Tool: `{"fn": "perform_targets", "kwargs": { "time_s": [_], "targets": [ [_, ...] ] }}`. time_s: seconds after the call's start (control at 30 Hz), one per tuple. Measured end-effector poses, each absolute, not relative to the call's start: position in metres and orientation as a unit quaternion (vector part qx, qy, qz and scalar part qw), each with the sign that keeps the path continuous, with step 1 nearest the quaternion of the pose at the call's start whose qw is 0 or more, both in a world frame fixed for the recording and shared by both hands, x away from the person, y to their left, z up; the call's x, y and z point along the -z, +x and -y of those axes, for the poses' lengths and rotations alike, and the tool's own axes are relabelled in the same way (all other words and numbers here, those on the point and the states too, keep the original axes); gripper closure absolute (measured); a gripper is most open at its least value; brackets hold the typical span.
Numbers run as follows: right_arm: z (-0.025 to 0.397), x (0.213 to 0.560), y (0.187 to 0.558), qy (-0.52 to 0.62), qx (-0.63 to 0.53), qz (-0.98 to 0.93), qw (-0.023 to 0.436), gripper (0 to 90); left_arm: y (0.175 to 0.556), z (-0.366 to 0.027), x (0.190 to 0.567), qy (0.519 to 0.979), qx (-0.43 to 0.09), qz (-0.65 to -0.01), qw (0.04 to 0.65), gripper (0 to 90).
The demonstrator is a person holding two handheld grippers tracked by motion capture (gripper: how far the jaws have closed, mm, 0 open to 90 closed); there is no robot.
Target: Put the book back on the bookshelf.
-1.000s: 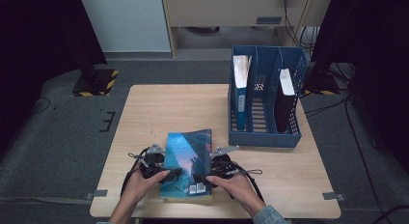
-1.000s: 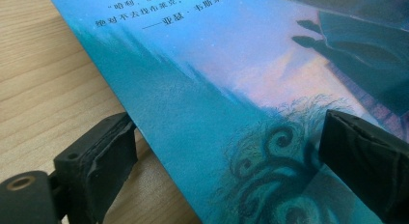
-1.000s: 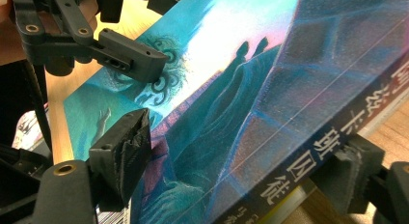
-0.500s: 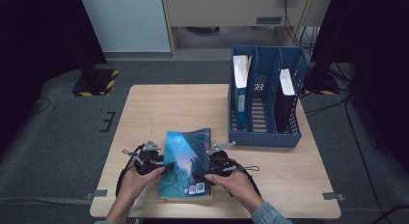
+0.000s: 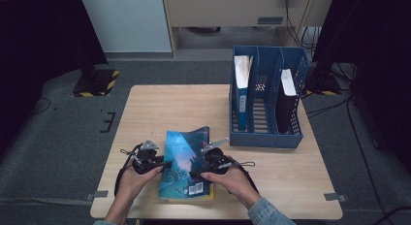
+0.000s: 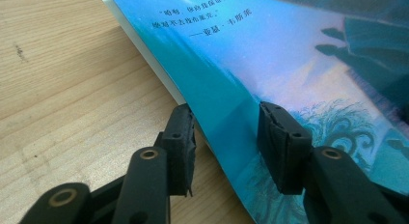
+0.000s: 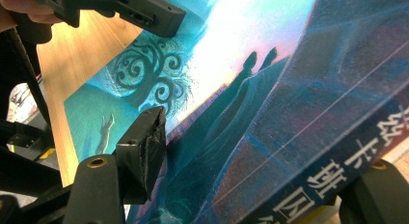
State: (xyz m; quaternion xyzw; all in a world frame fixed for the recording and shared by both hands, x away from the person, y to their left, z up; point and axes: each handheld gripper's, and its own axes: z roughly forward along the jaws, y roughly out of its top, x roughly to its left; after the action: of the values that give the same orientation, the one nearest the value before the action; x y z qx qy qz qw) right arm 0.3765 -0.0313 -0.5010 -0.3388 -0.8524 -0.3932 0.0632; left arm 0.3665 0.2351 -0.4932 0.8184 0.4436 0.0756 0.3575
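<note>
Jaws clamped, our left gripper (image 5: pixel 162 165) at nine o'clock and right gripper (image 5: pixel 197 169) at three pinch the blue book (image 5: pixel 186 159) on the table (image 5: pixel 194 108).

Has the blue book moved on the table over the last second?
No: the blue book lies just as far from the blue file rack, near the table's front edge.

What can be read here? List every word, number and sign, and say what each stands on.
"卡班囚": on the spine of the book, right gripper view; the characters on either side are cut off.
"——亚瑟·韦斯莱": on the book's cover, left gripper view, as best it reads; the line above it is too blurred to read.
Barcode label on the cover, high view: too small to read.
</note>
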Motion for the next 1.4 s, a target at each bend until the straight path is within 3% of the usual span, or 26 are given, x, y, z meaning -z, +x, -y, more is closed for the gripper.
{"fn": "perform_targets", "kwargs": {
  "time_s": [0.8, 1.07, 1.4],
  "targets": [
    [0.037, 0.511, 0.381, -0.337, 0.407, 0.845, 0.085, 32.2, 0.367, -0.237, 0.492, 0.818, -0.077, -0.442, 0.361, 63.4],
    [0.039, 0.504, 0.383, -0.341, 0.416, 0.838, 0.089, 42.7, 0.366, -0.24, 0.489, 0.817, -0.076, -0.443, 0.361, 72.1],
    [0.039, 0.493, 0.385, -0.339, 0.41, 0.841, 0.097, 48.9, 0.365, -0.242, 0.478, 0.816, -0.075, -0.441, 0.366, 80.5]
  ]
}}
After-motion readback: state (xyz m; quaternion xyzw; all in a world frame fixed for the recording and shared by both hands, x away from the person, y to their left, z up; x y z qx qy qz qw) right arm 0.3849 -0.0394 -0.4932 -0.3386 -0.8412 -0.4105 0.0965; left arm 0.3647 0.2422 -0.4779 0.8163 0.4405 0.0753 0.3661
